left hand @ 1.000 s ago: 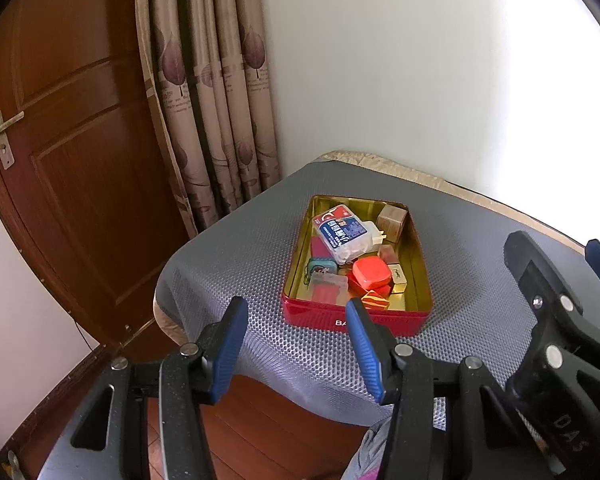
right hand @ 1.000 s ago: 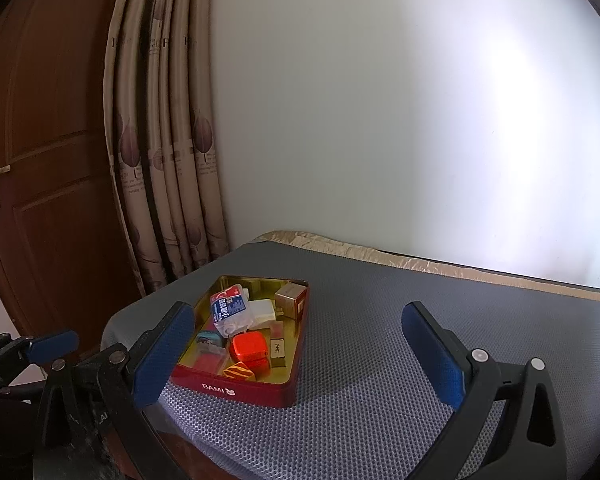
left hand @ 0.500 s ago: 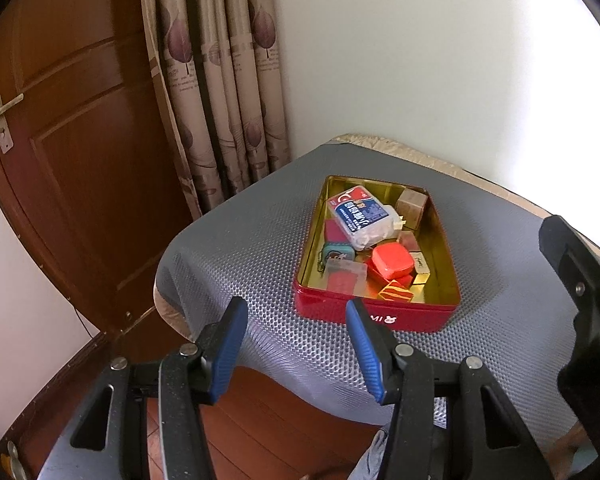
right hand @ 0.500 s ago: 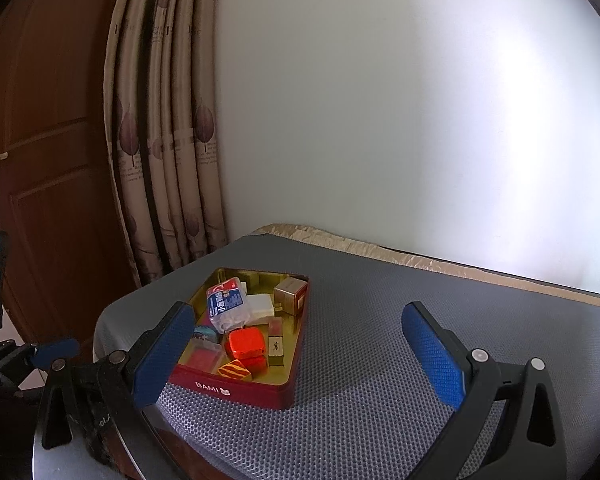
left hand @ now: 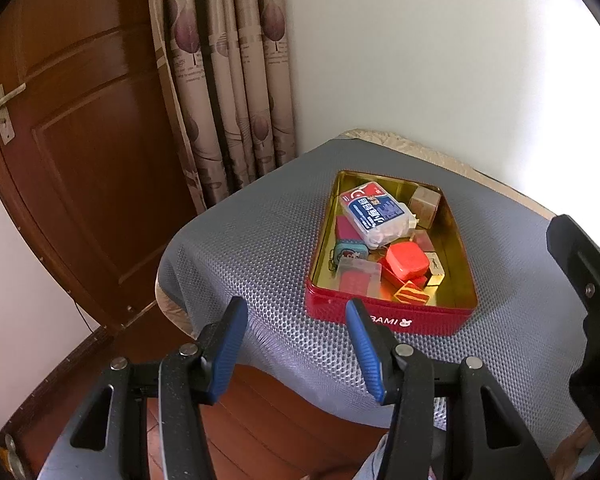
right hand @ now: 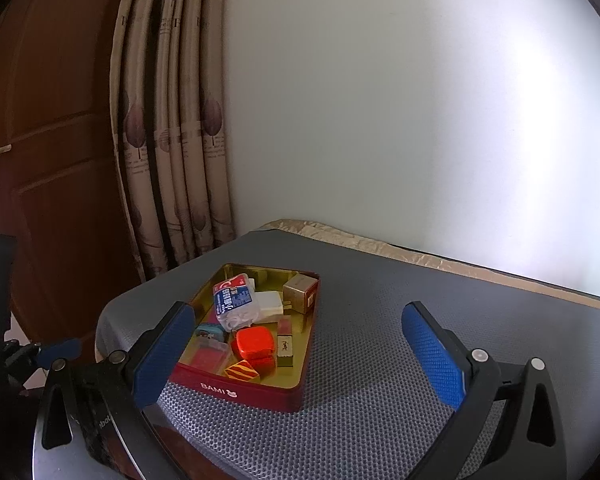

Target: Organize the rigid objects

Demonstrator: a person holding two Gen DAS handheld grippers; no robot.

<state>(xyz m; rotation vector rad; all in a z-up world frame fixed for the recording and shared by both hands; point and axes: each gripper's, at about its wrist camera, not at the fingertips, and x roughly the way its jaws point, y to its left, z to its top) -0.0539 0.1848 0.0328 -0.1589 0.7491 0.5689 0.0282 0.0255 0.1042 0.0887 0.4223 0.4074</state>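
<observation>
Both the left gripper (left hand: 296, 344) and right gripper (right hand: 300, 356) hang with fingers spread and empty near the red BAMI tin (left hand: 384, 320) full of small boxes on the grey-matted worktop (left hand: 252, 240).

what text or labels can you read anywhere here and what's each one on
"BAMI", white letters with a small rabbit logo, on the front wall of the red tin.
Blue and red label on the clear plastic pack in the tin: large characters, too blurred to read.
Print on the curtain: too small to read.
Small gold box: a dark mark, unreadable.
</observation>
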